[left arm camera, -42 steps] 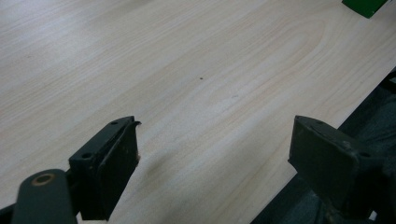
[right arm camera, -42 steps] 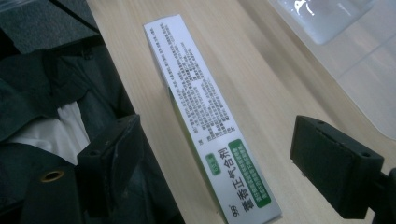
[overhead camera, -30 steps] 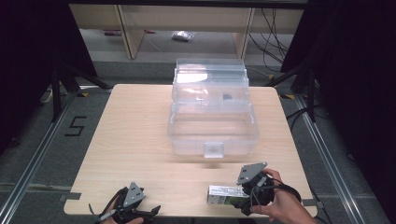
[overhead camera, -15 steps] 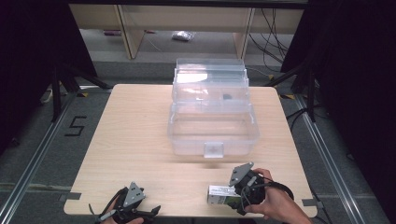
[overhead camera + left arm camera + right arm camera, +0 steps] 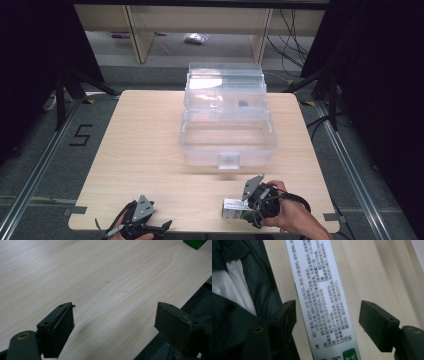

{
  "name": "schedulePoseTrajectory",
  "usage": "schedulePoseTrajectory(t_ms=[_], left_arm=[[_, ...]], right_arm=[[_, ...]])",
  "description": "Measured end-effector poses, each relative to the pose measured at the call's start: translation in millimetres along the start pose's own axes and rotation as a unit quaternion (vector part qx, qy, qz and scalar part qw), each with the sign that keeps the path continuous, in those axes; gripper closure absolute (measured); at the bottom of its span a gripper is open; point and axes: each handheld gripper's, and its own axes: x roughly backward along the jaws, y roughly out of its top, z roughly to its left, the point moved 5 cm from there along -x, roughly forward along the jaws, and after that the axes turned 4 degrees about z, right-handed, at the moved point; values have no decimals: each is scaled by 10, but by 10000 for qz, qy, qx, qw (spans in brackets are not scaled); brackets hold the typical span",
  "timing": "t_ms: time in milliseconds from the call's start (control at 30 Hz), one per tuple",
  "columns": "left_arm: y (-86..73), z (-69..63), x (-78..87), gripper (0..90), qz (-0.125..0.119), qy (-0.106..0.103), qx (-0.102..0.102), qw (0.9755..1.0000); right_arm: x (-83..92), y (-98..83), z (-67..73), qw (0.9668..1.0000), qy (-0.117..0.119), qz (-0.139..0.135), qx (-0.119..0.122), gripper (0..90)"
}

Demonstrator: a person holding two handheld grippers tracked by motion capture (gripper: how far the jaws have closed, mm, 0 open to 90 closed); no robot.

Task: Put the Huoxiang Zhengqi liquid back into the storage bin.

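A long white carton with small print and a green end (image 5: 231,208) lies flat near the table's front edge, right of centre. My right gripper (image 5: 249,214) points down over it. In the right gripper view the carton (image 5: 317,285) runs between the two jaws of the right gripper (image 5: 327,320), with a gap on each side. The jaws have just been closing, and the pads do not touch the carton. My left gripper (image 5: 157,227) rests at the front left, open, and its own view shows the left gripper (image 5: 115,320) with bare wood between its jaws.
A clear plastic tiered box (image 5: 227,135) stands open at the middle back of the wooden table (image 5: 140,140). The carton's green corner (image 5: 196,243) peeks in at the top right of the left gripper view. Dark floor and stands surround the table.
The right hand has shifted slightly left and down over the carton, and its jaws stand narrower around it. The left gripper has stayed put.
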Motion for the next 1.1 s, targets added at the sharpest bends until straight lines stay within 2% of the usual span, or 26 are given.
schedulePoseTrajectory(t_ms=[33,67,100,167,200,233,300,333,500,533,567,600,667,700,733,800,867,967,1000,1033,1100], left_arm=[[1,2,-1,151,-5,4,2,10000],[3,3,-2,151,-9,6,7,10000],[3,1,-1,151,-8,3,4,10000],[0,1,-2,151,6,8,-12,10000],[0,-3,0,151,-1,-4,2,10000],[1,0,1,151,0,0,-1,10000],[2,2,0,151,-6,9,2,10000],[0,0,0,151,-1,2,-4,10000],[-1,1,-2,151,11,10,-15,10000],[-1,1,-4,151,9,10,-15,10000],[-1,1,-3,151,8,10,-13,10000],[-1,1,-2,151,12,10,-12,10000],[0,-1,-5,151,7,9,-6,10000],[-1,-2,-5,151,7,7,-10,10000],[-2,-2,-4,151,18,5,-19,10000],[-1,0,-6,151,9,8,-9,10000],[-1,1,-2,151,11,9,-13,10000],[-2,1,-3,152,13,9,-9,10000],[0,0,-4,152,5,3,3,10000],[-1,1,-5,152,9,9,-3,10000],[-1,1,-4,152,12,7,-6,10000]], right_arm=[[-6,-2,0,10000,77,47,38,325],[-10,-1,-7,10000,18,43,62,335],[-21,3,-17,9998,62,92,153,344],[-29,1,-8,9998,82,156,111,367],[-38,7,-17,9996,74,166,216,377],[-37,-1,8,9997,94,243,44,391],[-53,11,-3,9994,108,222,262,407],[-47,1,17,9993,94,330,128,418],[-63,22,17,9990,72,276,337,472],[-52,10,45,9990,77,398,164,485],[-55,12,45,9990,54,409,182,492],[-63,21,28,9985,50,392,373,504],[-71,30,27,9982,85,361,469,522],[-73,26,8,9979,-46,409,504,536],[-65,14,17,9978,-62,519,418,548],[-67,14,24,9974,-58,571,435,560],[-85,26,18,9954,-89,704,649,588],[-81,22,39,9958,-58,730,555,607],[-73,25,32,9950,-14,742,663,620],[-82,46,-2,9928,-36,664,1000,639],[-69,38,26,9939,-95,703,843,641]])
